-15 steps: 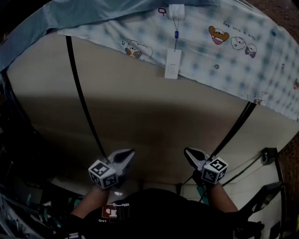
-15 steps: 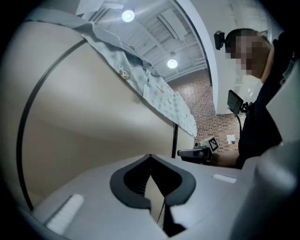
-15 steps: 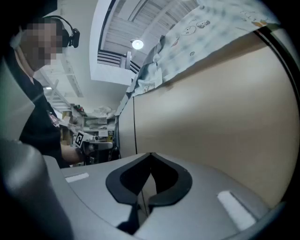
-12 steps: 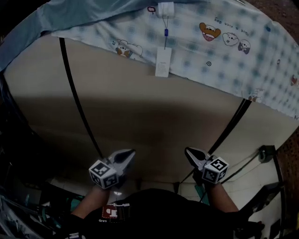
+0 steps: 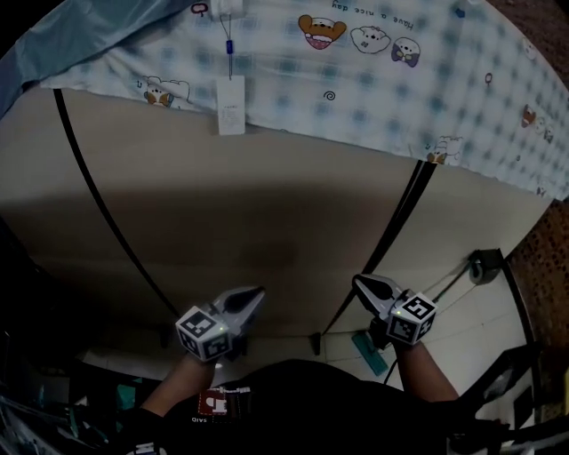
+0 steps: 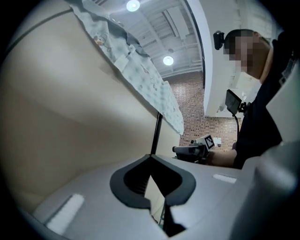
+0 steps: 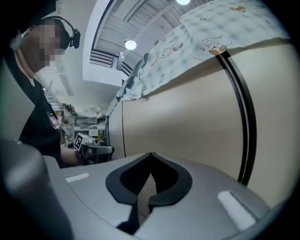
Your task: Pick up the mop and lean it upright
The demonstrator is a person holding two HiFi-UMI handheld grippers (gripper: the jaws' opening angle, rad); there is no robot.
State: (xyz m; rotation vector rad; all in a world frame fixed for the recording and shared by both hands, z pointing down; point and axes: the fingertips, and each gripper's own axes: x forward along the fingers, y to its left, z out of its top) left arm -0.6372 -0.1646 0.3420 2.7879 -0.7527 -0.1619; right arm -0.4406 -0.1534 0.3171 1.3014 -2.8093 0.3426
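the head view is dim, with a broad soft shadow lying across the beige panel [image 5: 267,204]; its corners are black, its lines are bowed by the wide lens, and the printed cloth [image 5: 382,80] is slightly blurred. both gripper views are brighter, lit by round ceiling lamps [image 6: 132,5] that glare white, with dark rounded edges.

Both grippers [image 5: 251,297] [image 5: 364,286] level, jaws closed

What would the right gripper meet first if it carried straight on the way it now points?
The right gripper, shut and empty, would most likely meet the beige panel first, left of the black strap in its own view; nothing else shows in between.
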